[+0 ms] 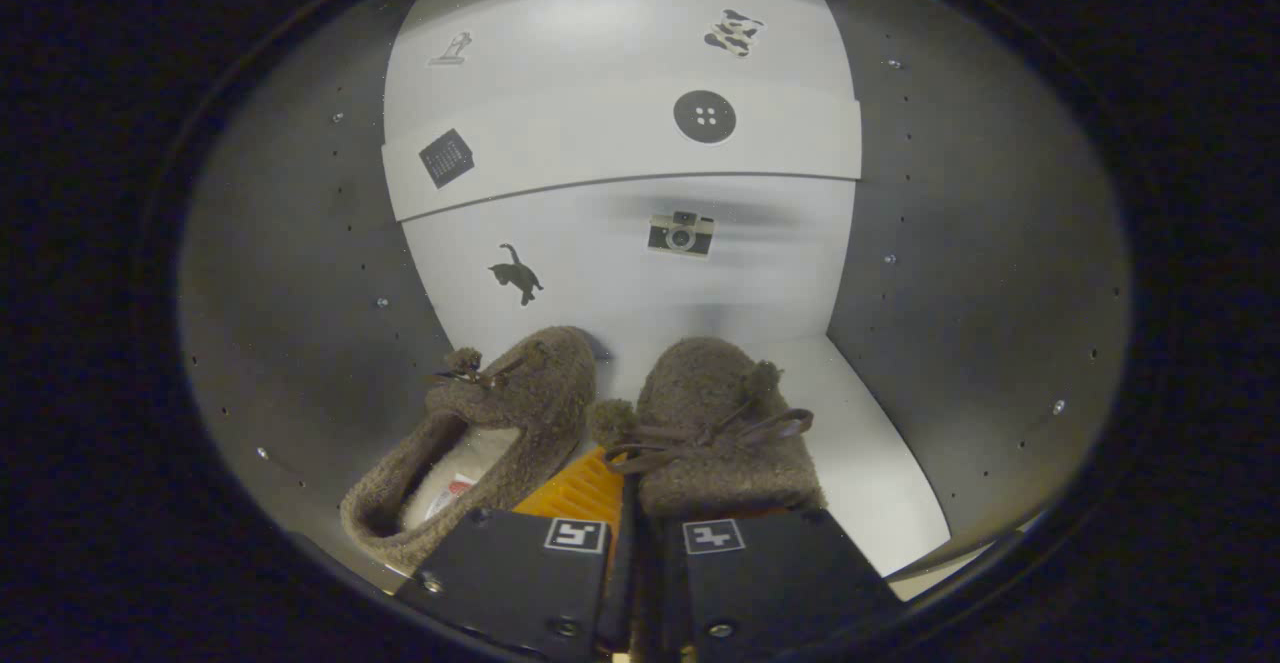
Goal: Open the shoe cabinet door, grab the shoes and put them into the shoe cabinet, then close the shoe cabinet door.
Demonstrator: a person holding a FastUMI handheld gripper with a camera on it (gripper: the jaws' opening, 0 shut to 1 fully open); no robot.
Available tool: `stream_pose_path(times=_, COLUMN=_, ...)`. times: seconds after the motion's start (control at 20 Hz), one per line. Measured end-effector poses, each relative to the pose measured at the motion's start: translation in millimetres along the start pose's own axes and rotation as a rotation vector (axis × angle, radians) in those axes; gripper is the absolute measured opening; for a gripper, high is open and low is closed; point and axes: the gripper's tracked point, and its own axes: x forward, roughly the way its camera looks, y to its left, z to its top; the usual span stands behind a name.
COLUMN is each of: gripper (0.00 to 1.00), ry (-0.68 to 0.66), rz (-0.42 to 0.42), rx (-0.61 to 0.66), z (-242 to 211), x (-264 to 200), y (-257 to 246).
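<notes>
I am looking into the open shoe cabinet (960, 243), with grey side walls and a white back panel. Two brown fuzzy slippers with laces and pompoms are on its white floor (880, 463). The left slipper (490, 423) lies free beside the left wall, its pale lining showing. The right slipper (715, 433) sits just ahead of my fingers, toe pointing at the back panel. My gripper (632, 533) is shut on the right slipper's heel edge, which shows as a thin dark strip between the nearly closed fingers.
A white shelf (620, 148) crosses the cabinet above the slippers. Stickers of a cat, a camera, a button and a calendar dot the back panel. Bare white floor lies to the right of the held slipper.
</notes>
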Motion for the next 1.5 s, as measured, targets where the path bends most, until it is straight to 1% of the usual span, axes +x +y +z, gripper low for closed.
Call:
stream_pose_path(times=0.05, gripper=0.31, ry=-0.002, rz=0.020, rx=-0.003, z=-1.3, x=-0.2, y=5.0)
stream_pose_path(times=0.2, gripper=0.53, ry=-0.021, rz=0.013, rx=-0.021, z=-1.2, x=-9.5, y=8.3)
stream_pose_path(times=0.3, gripper=0.57, ry=-0.038, rz=0.019, rx=-0.016, z=-0.4, x=-20.9, y=11.7)
stream_pose_path(times=0.5, gripper=0.67, ry=-0.077, rz=0.014, rx=-0.050, z=-3.9, x=-41.2, y=11.1)
stream_pose_path(times=0.75, gripper=0.67, ry=-0.167, rz=-0.007, rx=-0.081, z=0.7, x=-86.1, y=5.2)
stream_pose_path(times=0.8, gripper=0.67, ry=-0.190, rz=0.004, rx=-0.078, z=1.6, x=-99.5, y=7.8)
stream_pose_path(times=0.9, gripper=0.81, ry=-0.225, rz=0.032, rx=-0.079, z=0.5, x=-127.3, y=14.5)
stream_pose_path(times=1.0, gripper=0.89, ry=-0.258, rz=0.041, rx=-0.084, z=-6.0, x=-158.9, y=17.7)
stream_pose_path(times=1.1, gripper=0.90, ry=-0.288, rz=0.057, rx=-0.094, z=-20.2, x=-193.7, y=24.2)
stream_pose_path(times=1.15, gripper=0.95, ry=-0.303, rz=0.052, rx=-0.100, z=-29.1, x=-211.3, y=24.2)
stream_pose_path(times=1.2, gripper=0.97, ry=-0.321, rz=0.053, rx=-0.105, z=-37.2, x=-229.5, y=25.8)
stream_pose_path(times=1.3, gripper=0.98, ry=-0.351, rz=0.076, rx=-0.099, z=-53.0, x=-266.0, y=32.2)
stream_pose_path(times=1.4, gripper=0.99, ry=-0.381, rz=0.125, rx=-0.108, z=-69.8, x=-307.6, y=41.7)
stream_pose_path(times=1.5, gripper=0.99, ry=-0.405, rz=0.111, rx=-0.130, z=-85.0, x=-346.1, y=34.5)
